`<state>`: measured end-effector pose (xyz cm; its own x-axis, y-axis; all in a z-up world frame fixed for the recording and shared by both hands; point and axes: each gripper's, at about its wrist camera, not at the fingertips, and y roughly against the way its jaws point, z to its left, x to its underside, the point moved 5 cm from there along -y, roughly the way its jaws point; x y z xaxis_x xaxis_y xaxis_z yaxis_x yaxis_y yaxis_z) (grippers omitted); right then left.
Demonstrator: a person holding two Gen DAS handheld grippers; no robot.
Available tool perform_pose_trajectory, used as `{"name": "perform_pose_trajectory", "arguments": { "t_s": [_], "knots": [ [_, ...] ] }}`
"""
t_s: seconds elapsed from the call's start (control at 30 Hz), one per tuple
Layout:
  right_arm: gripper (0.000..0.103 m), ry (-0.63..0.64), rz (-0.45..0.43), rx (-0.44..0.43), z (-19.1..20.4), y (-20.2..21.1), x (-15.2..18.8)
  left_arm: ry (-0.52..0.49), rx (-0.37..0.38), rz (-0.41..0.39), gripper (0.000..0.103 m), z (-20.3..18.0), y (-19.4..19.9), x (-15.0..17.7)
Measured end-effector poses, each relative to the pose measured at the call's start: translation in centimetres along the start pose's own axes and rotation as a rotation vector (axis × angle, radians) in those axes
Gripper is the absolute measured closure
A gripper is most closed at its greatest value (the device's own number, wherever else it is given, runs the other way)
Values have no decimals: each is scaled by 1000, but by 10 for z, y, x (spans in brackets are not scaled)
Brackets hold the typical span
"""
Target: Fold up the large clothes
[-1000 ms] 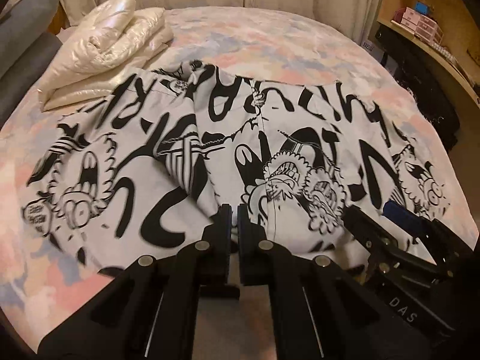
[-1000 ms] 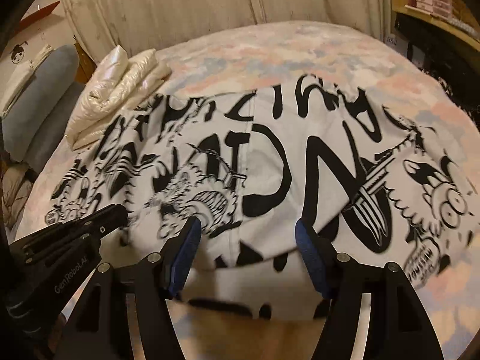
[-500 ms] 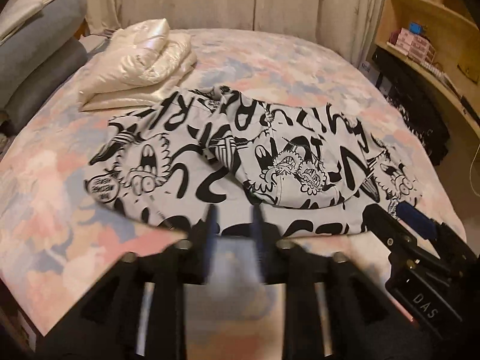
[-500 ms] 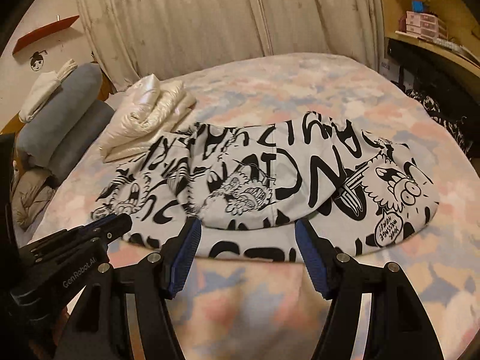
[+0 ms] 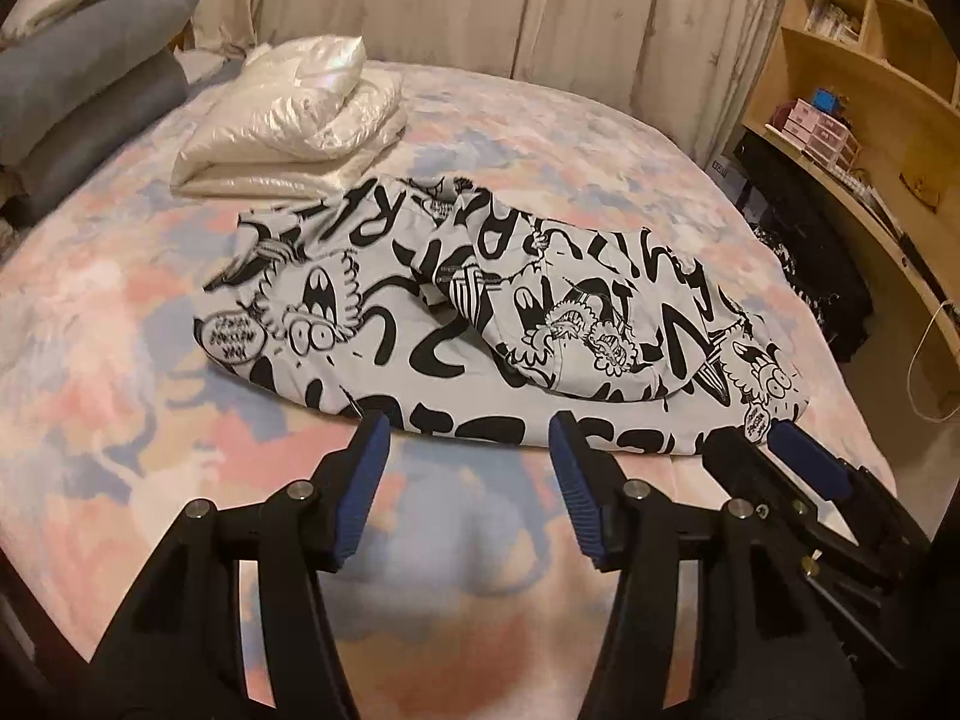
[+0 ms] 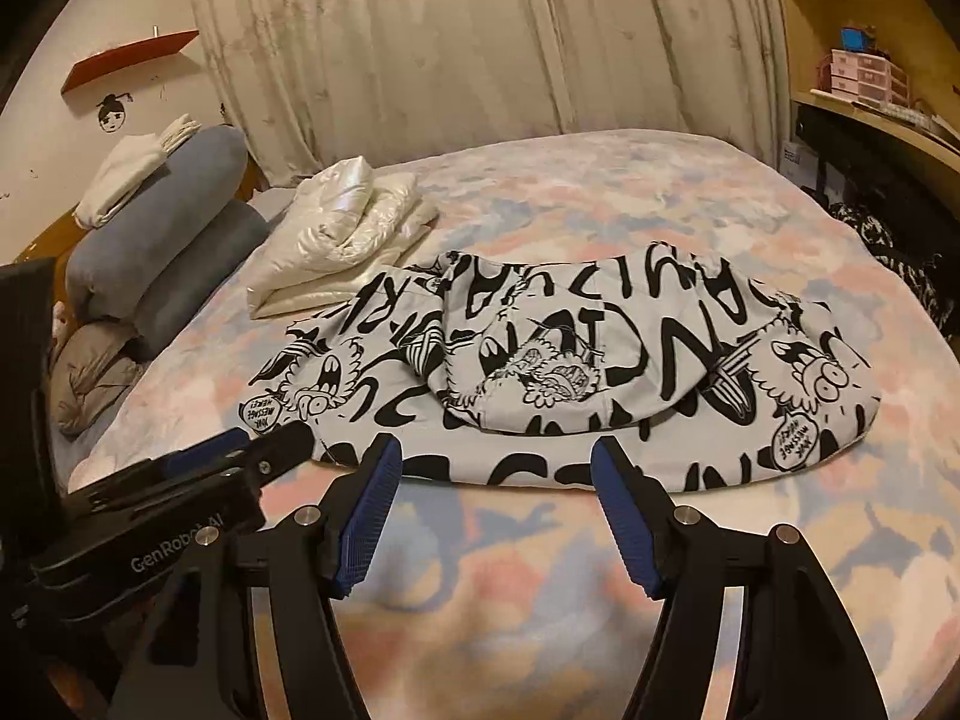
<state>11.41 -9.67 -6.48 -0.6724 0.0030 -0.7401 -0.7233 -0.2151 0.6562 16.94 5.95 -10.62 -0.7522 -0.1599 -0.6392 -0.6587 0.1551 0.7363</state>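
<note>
A white garment with black cartoon graffiti print [image 5: 492, 312] lies folded on the pastel bedspread [image 5: 120, 360], and also shows in the right wrist view [image 6: 570, 372]. My left gripper [image 5: 468, 468] is open and empty, held back just short of the garment's near edge. My right gripper [image 6: 498, 492] is open and empty too, also just short of that edge. The right gripper shows at the lower right of the left wrist view [image 5: 774, 462]; the left gripper shows at the lower left of the right wrist view [image 6: 240, 462].
A folded shiny cream jacket [image 5: 294, 120] lies behind the garment at the left. Grey-blue bolsters [image 6: 162, 234] line the bed's left side. A wooden shelf unit [image 5: 870, 90] and dark items stand at the right. Curtains [image 6: 480, 42] hang behind the bed.
My left gripper was shut at the garment's near edge, then opened. Both grippers have pulled back and away from the garment, which now lies free on the bed.
</note>
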Motion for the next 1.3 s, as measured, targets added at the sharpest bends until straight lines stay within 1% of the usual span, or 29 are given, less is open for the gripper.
{"name": "perform_pose_trajectory", "arguments": {
  "t_s": [0.13, 0.2, 0.27, 0.33, 0.4, 0.5, 0.57, 0.6, 0.7, 0.77, 0.8, 0.87, 0.9, 0.93, 0.97, 1.0, 1.03, 1.07, 1.1, 1.17, 1.2, 1.23, 1.3],
  "knots": [
    [33, 2, 1, 5, 0, -13, 2, 67, 54, 51, 48, 10, -23, 6],
    [33, -20, 11, -9, -5, -25, 2, 131, 105, 76, 48, 21, -41, 11],
    [33, -39, 27, -10, -12, -38, 2, 188, 136, 98, 48, 32, -60, 16],
    [33, -60, 40, -15, -19, -53, 3, 252, 143, 124, 48, 46, -80, 22],
    [33, -80, 68, -43, -25, -70, 3, 328, 138, 138, 48, 62, -101, 27],
    [33, -83, 93, -40, -29, -92, 5, 390, 133, 138, 48, 79, -124, 30],
    [34, -64, 102, -25, -30, -107, 4, 449, 152, 143, 48, 93, -142, 29],
    [35, -53, 106, -18, -30, -114, 3, 484, 176, 140, 48, 100, -151, 27],
    [42, -27, 110, -5, -29, -134, -3, 520, 192, 118, 48, 115, -169, 9],
    [50, -22, 116, 1, -31, -149, -14, 533, 184, 110, 48, 125, -182, -3],
    [51, -26, 118, -1, -33, -157, -20, 542, 174, 102, 48, 130, -190, -10],
    [64, -36, 119, -1, -39, -175, -37, 556, 164, 93, 48, 136, -200, -21],
    [66, -33, 114, 1, -42, -185, -47, 563, 160, 86, 50, 139, -203, -25],
    [70, -24, 112, 14, -44, -193, -55, 573, 144, 65, 56, 143, -205, -30],
    [74, -8, 110, 36, -45, -205, -63, 570, 120, 49, 61, 145, -206, -34],
    [75, 12, 109, 50, -46, -218, -71, 556, 96, 31, 72, 145, -205, -38],
    [80, 32, 119, 61, -46, -232, -76, 528, 68, -5, 85, 143, -203, -43],
    [84, 44, 131, 68, -46, -243, -79, 476, 31, -54, 88, 136, -197, -49],
    [85, 50, 150, 70, -46, -255, -79, 426, 1, -86, 91, 129, -191, -54],
    [85, 46, 222, 66, -49, -284, -72, 307, -55, -174, 94, 107, -177, -66],
    [85, 47, 246, 64, -50, -294, -67, 256, -62, -214, 95, 95, -170, -73],
    [85, 56, 248, 60, -51, -300, -65, 230, -62, -234, 96, 89, -164, -78],
    [85, 75, 237, 51, -52, -304, -63, 138, -73, -286, 96, 63, -155, -92]
  ]
}}
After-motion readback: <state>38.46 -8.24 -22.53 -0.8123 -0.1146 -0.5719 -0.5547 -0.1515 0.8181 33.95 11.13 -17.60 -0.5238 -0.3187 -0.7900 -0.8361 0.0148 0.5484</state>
